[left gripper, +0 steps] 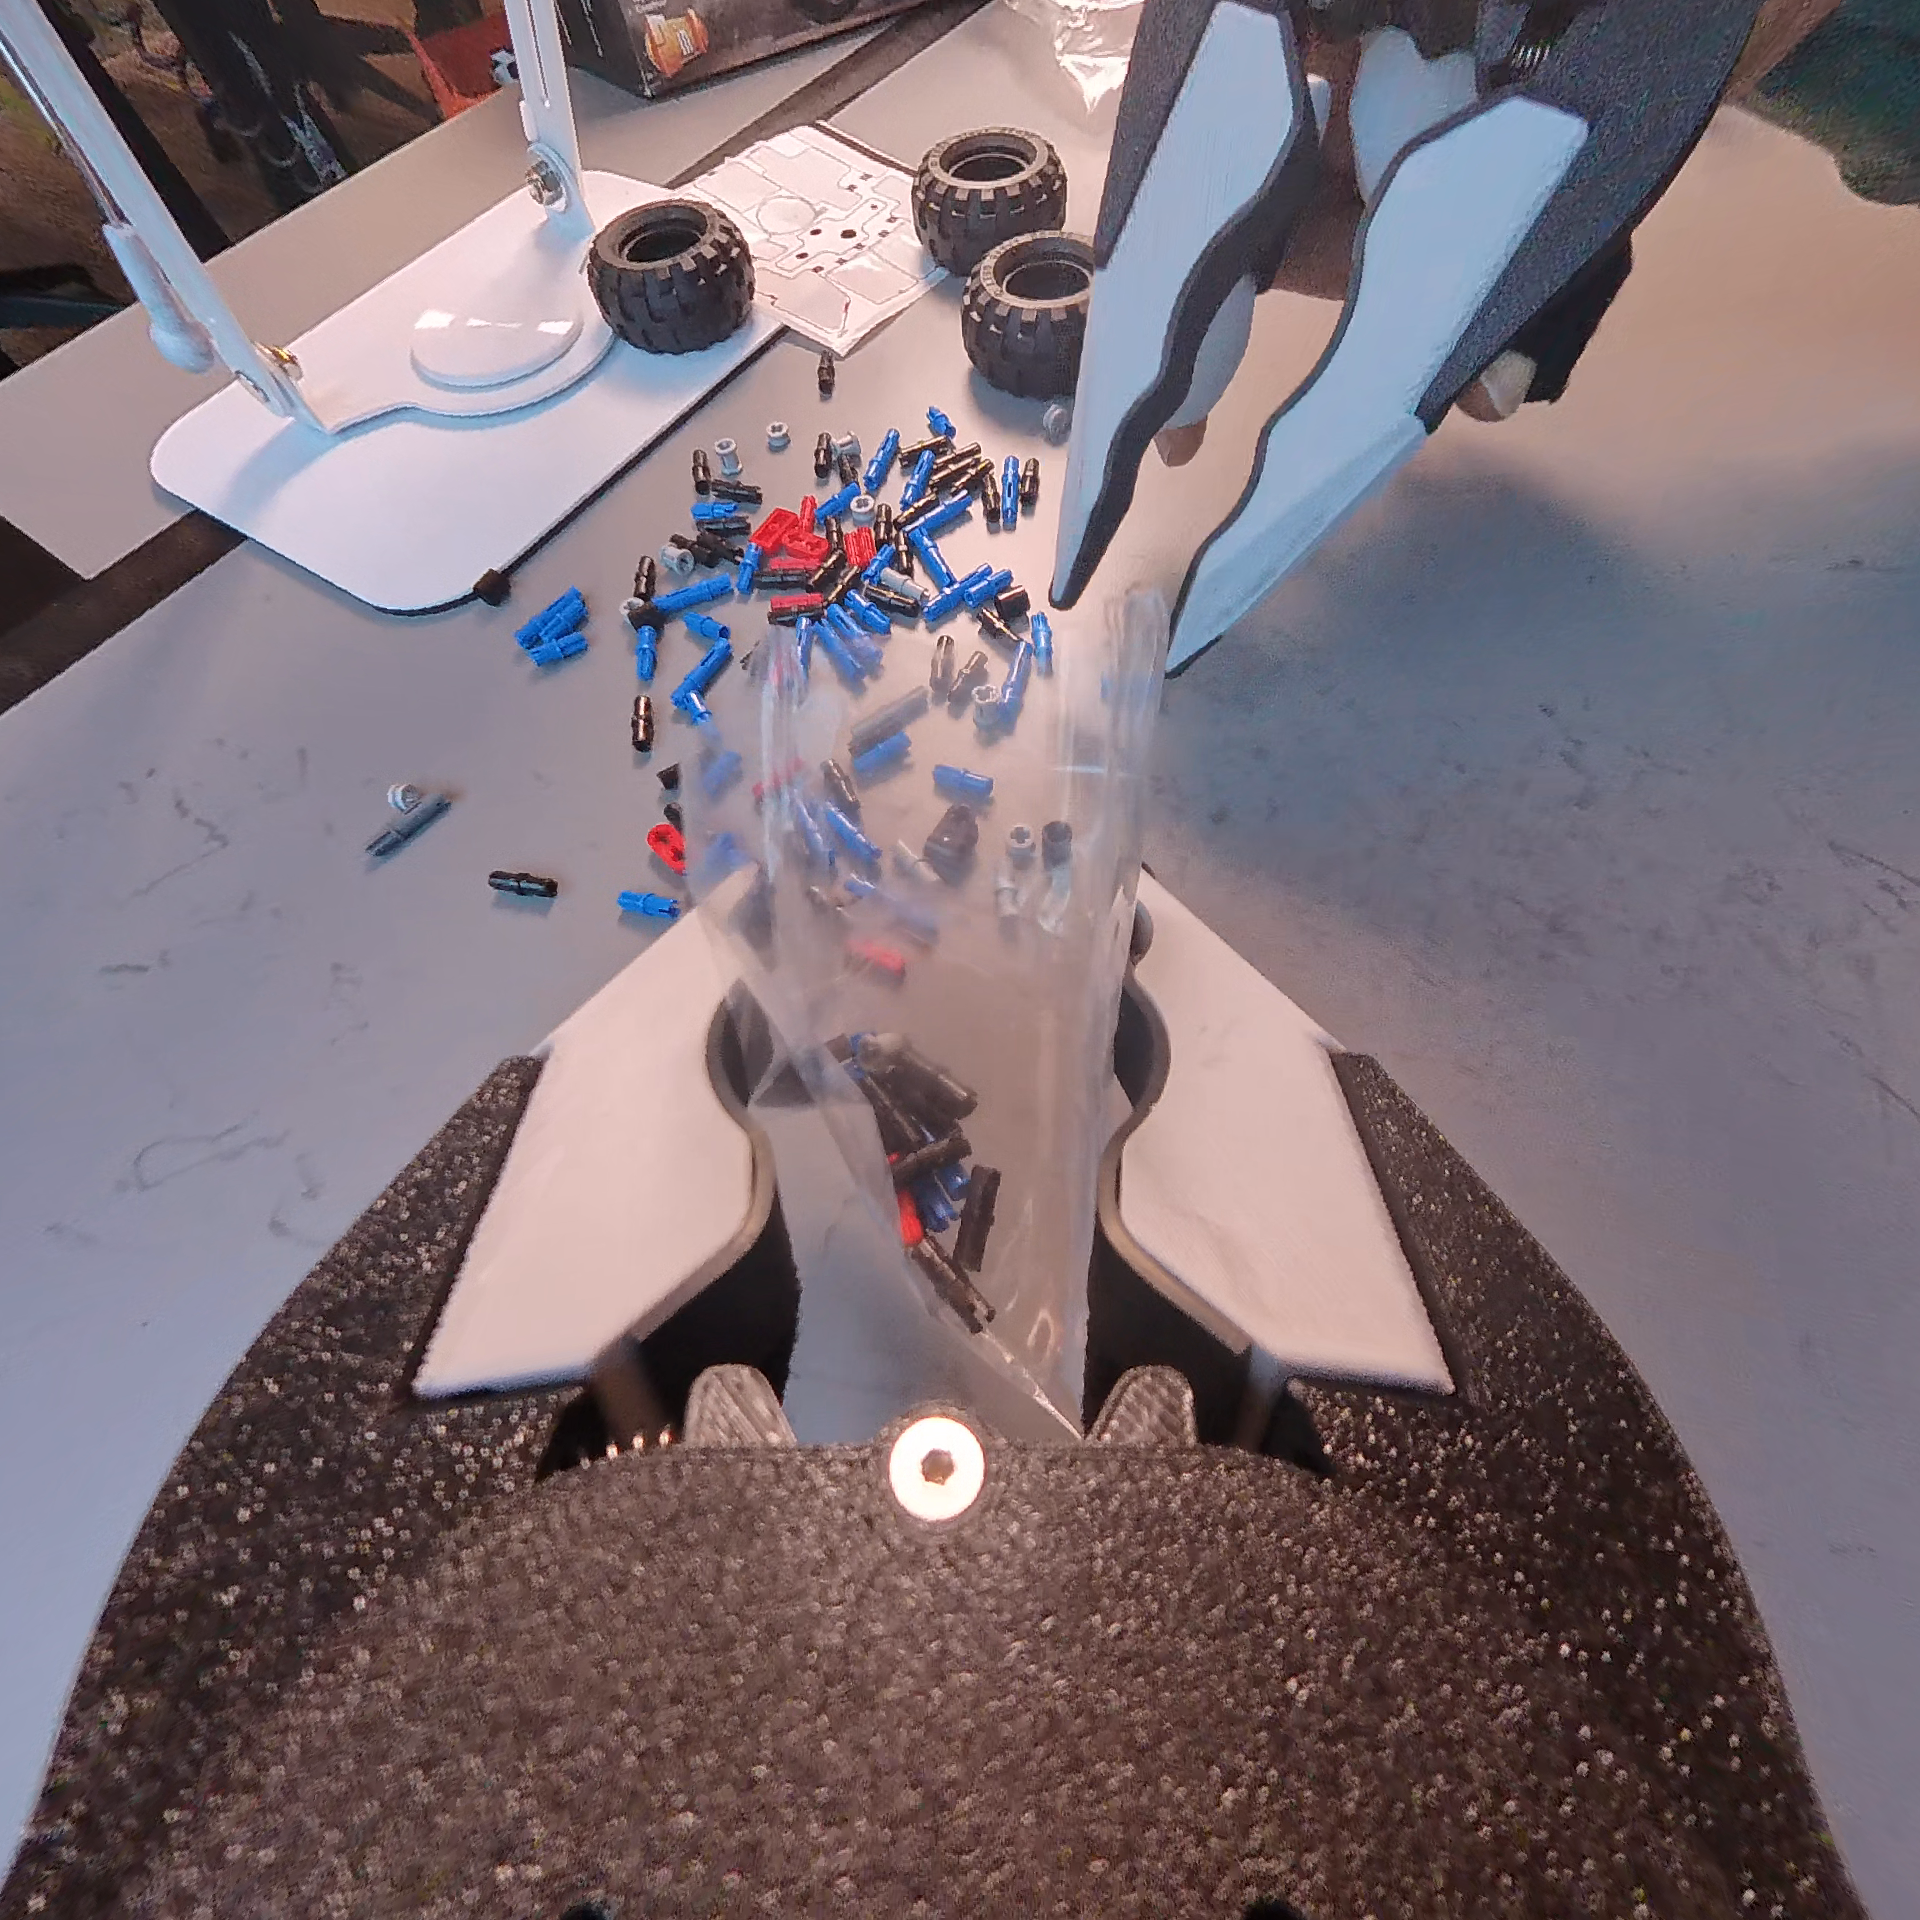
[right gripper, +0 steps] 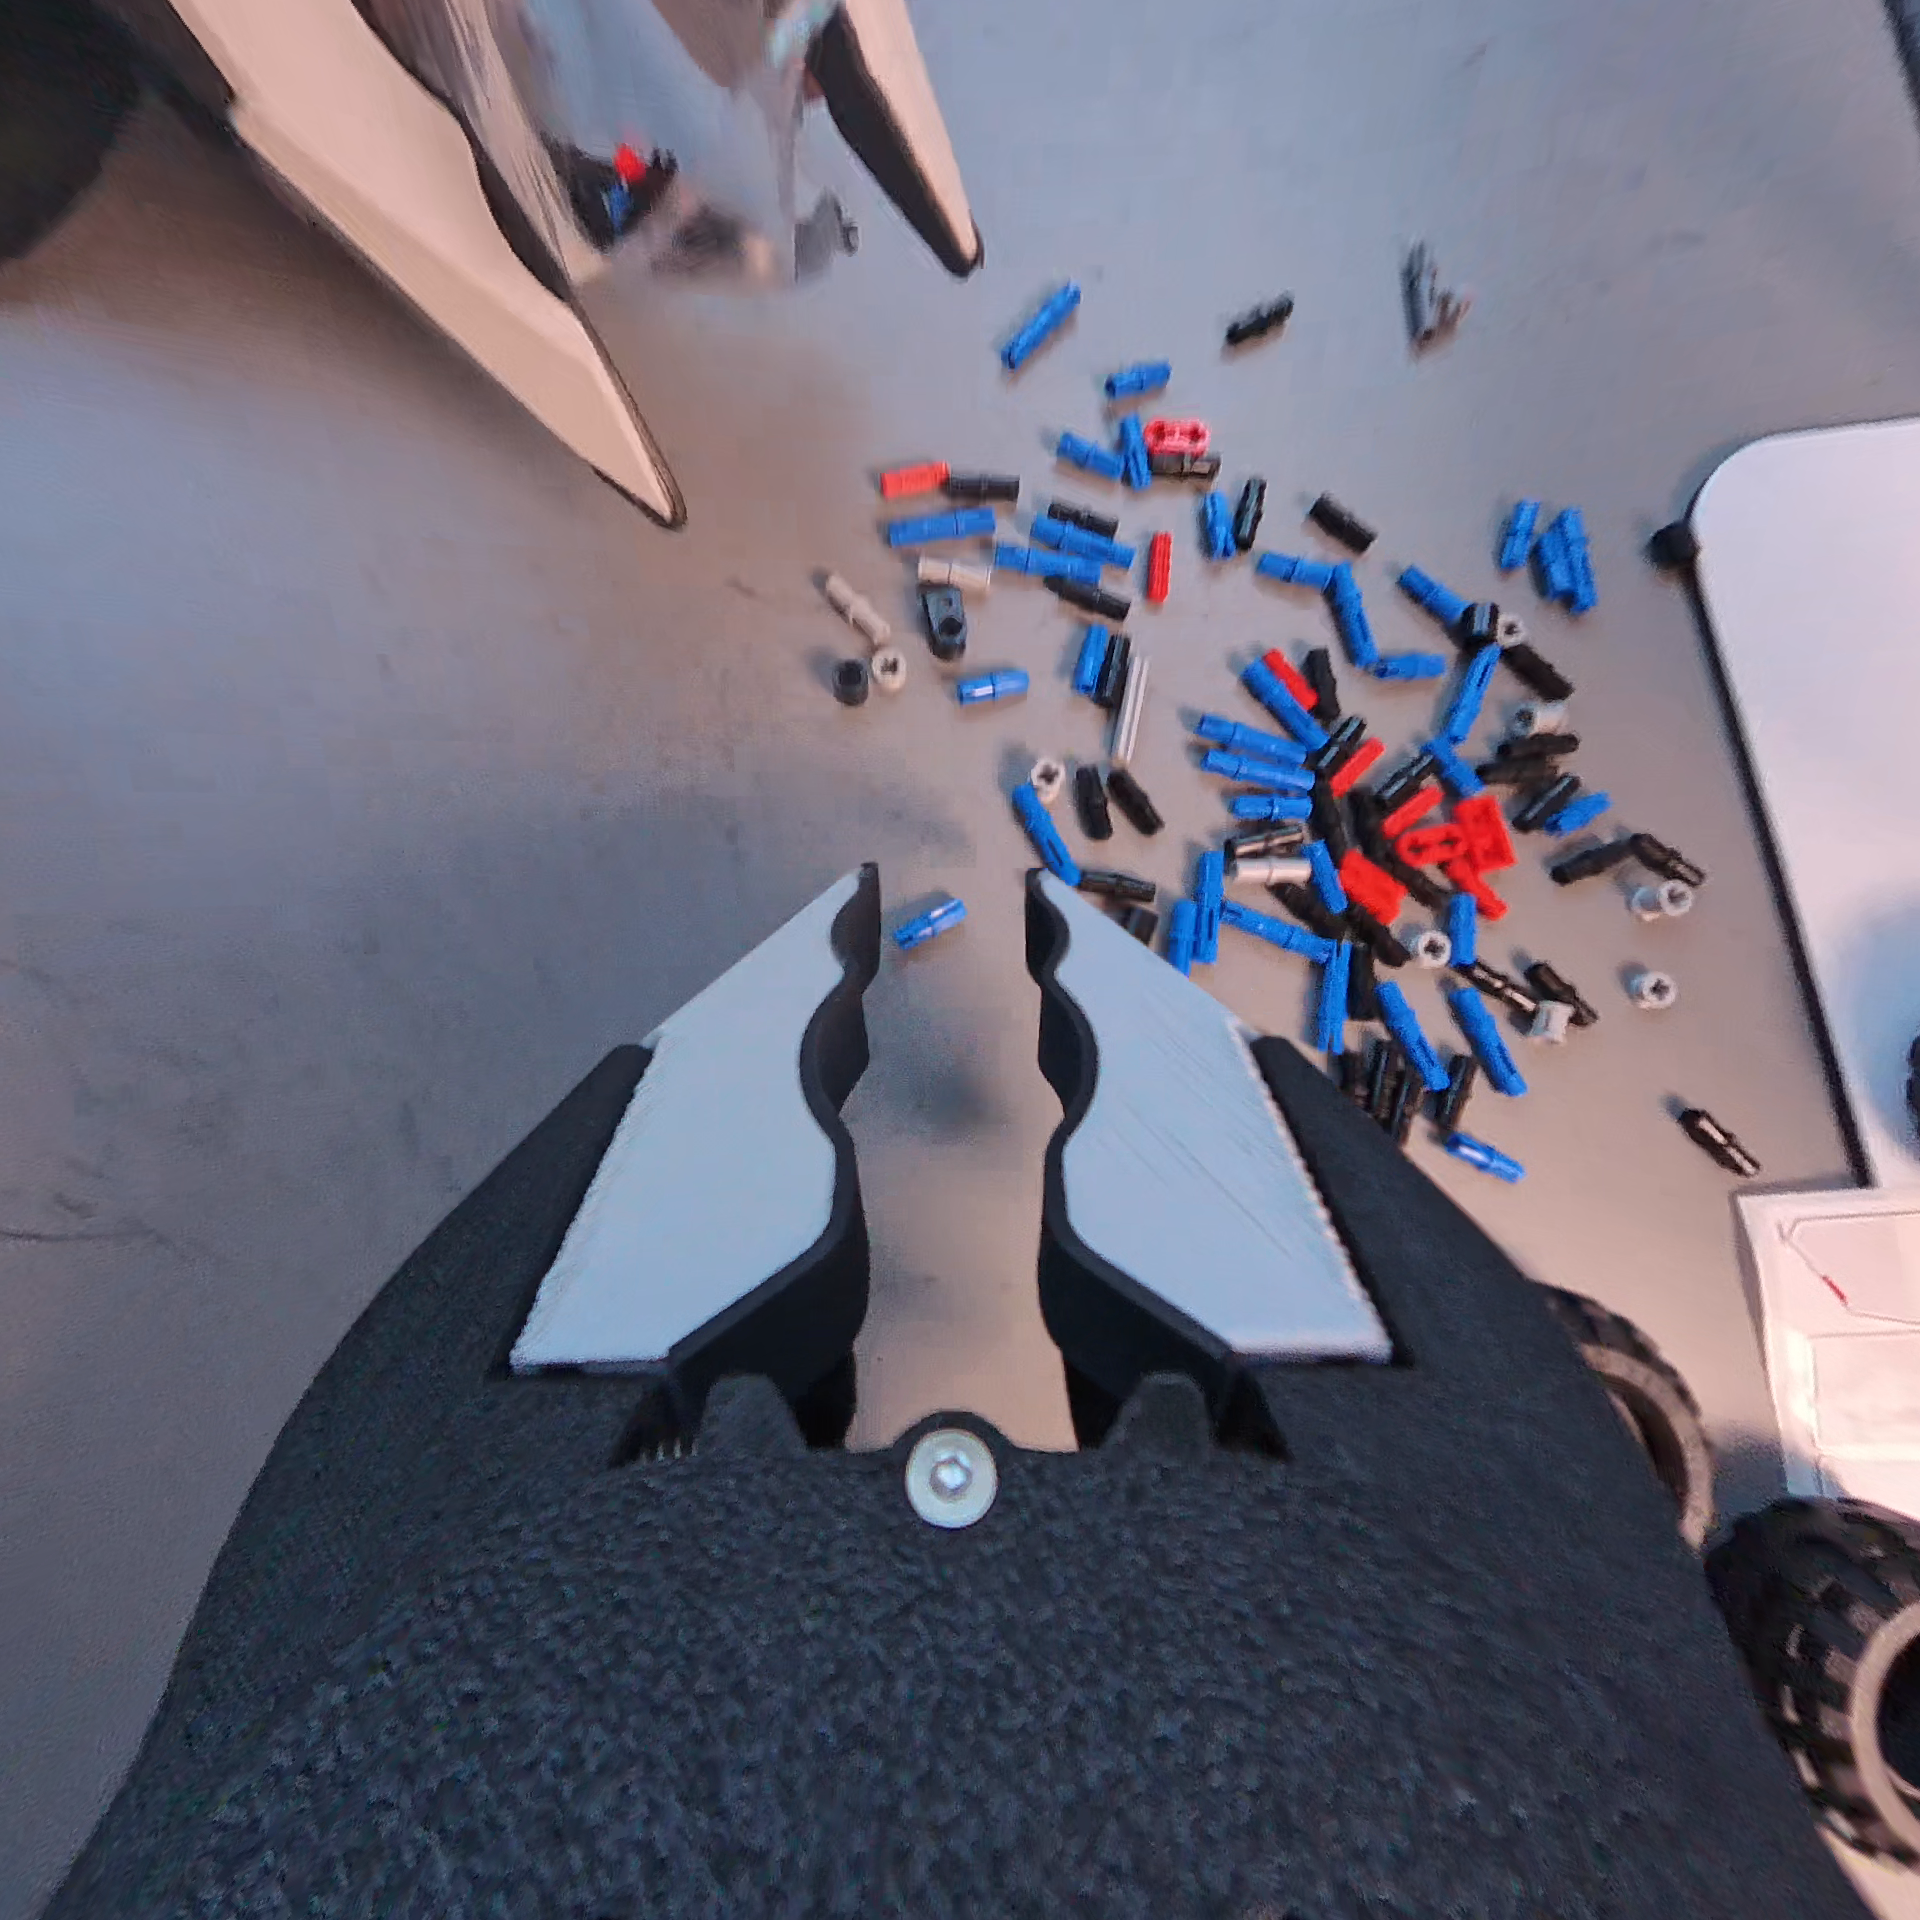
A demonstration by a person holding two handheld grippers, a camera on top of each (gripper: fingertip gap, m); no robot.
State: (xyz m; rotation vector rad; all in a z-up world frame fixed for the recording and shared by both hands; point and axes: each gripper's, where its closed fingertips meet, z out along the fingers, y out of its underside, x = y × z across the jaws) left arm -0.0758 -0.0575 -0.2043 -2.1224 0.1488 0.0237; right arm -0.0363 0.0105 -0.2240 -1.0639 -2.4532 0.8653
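Bag [left gripper: 935, 1039] of clear plastic stands between the fingers of our left gripper [left gripper: 940, 894], which grasps it low down, its mouth rising away from the camera. A few black, blue and red pins [left gripper: 930, 1153] lie inside it near the gripper's throat. In the right wrist view we see the same bag [right gripper: 717, 166] blurred at the top left, held between the left gripper's fingers [right gripper: 790, 343].

Just beyond the bag, loose pins [left gripper: 831, 582] in blue, black, red and grey are scattered over the grey table [left gripper: 1558, 935]. Our right gripper [left gripper: 1117, 623] hangs above the far side of the bag's mouth, its jaws released and apart, tips close to the plastic; we cannot tell whether they touch it. From its own camera the right gripper [right gripper: 951, 883] holds nothing, and one blue pin [right gripper: 928, 923] lies on the table between its tips.

Farther off we see three black tyres [left gripper: 670, 275], a printed sheet [left gripper: 821, 234] between them, and a white stand [left gripper: 416, 436] whose flat base sits beside the pins.
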